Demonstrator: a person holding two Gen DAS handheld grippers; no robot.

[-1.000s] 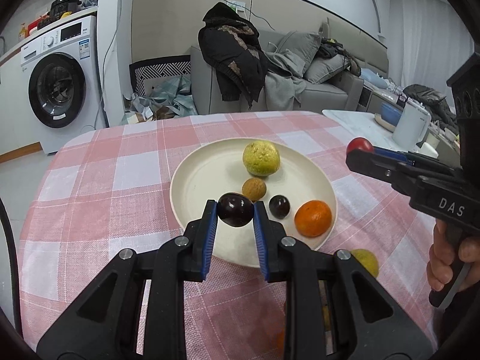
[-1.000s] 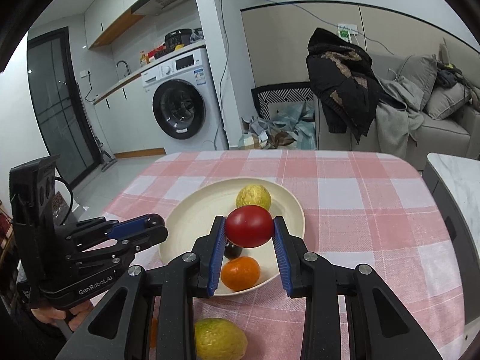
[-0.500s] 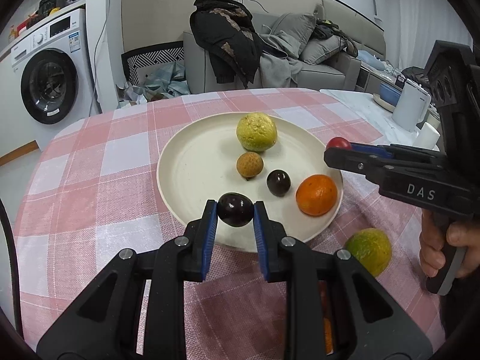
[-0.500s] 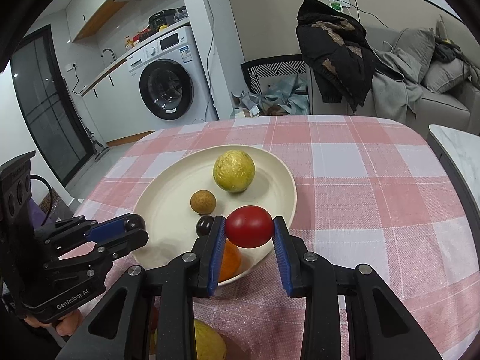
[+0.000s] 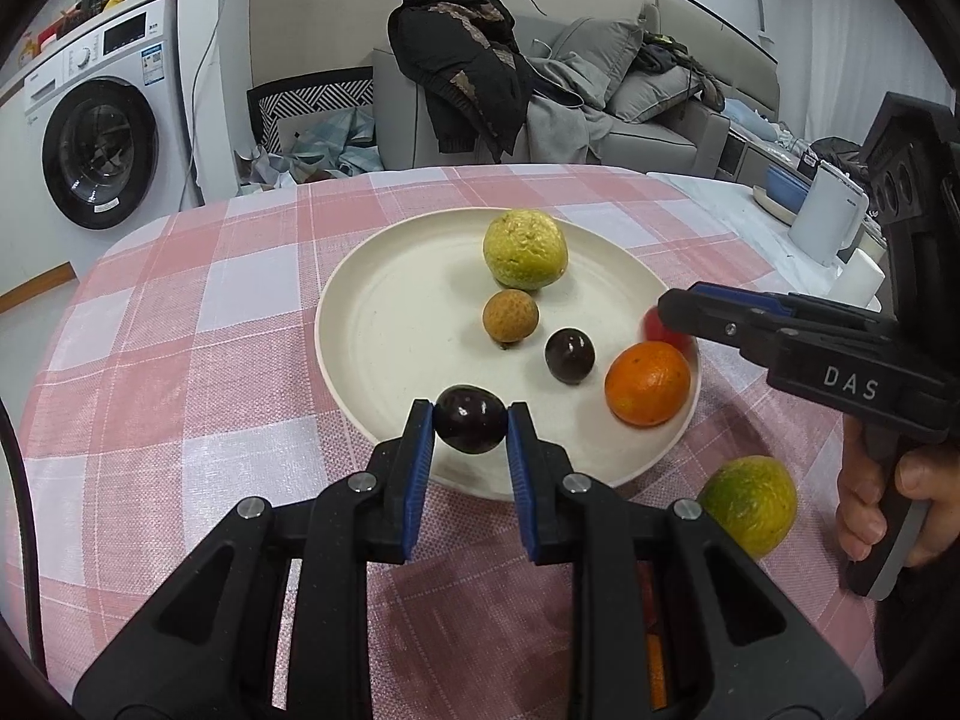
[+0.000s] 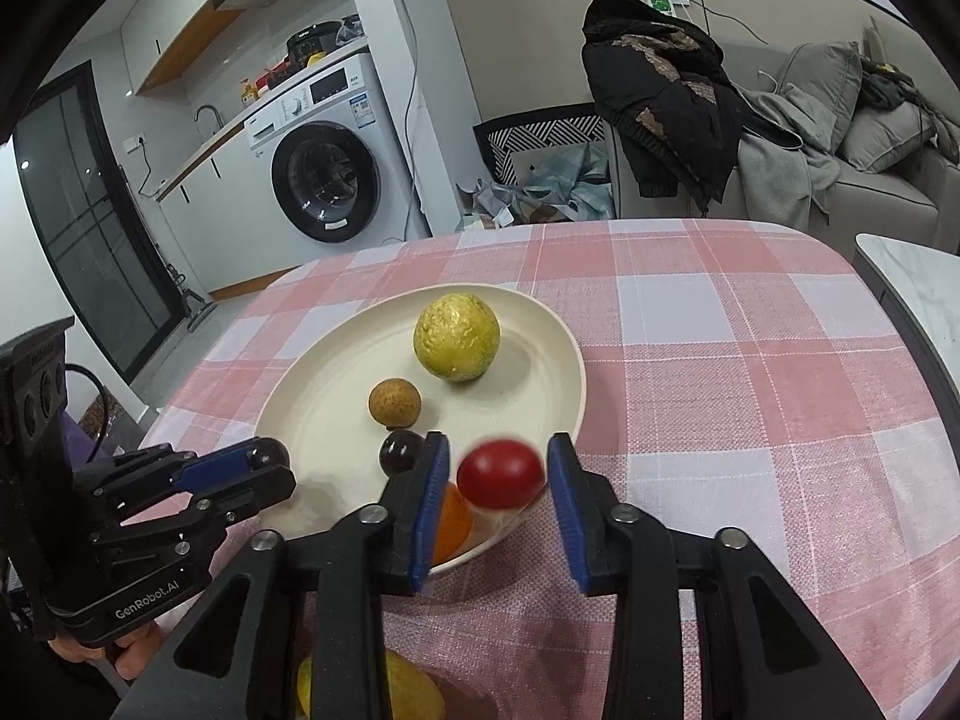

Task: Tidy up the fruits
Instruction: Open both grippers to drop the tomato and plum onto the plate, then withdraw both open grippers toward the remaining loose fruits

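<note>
A cream plate on the pink checked tablecloth holds a yellow-green citrus, a brown longan, a dark plum and an orange. My left gripper is shut on a dark plum over the plate's near rim. My right gripper is open; a blurred red tomato sits loose between its pads above the plate's right edge.
A green-yellow citrus lies on the cloth by the plate. A white marble side table stands right of the table with a white kettle. A washing machine and sofa stand behind.
Both grippers moved closer to the plate and lower. My right gripper opened and let go of the red tomato, which is blurred between the pads. My left gripper still grips the dark plum.
</note>
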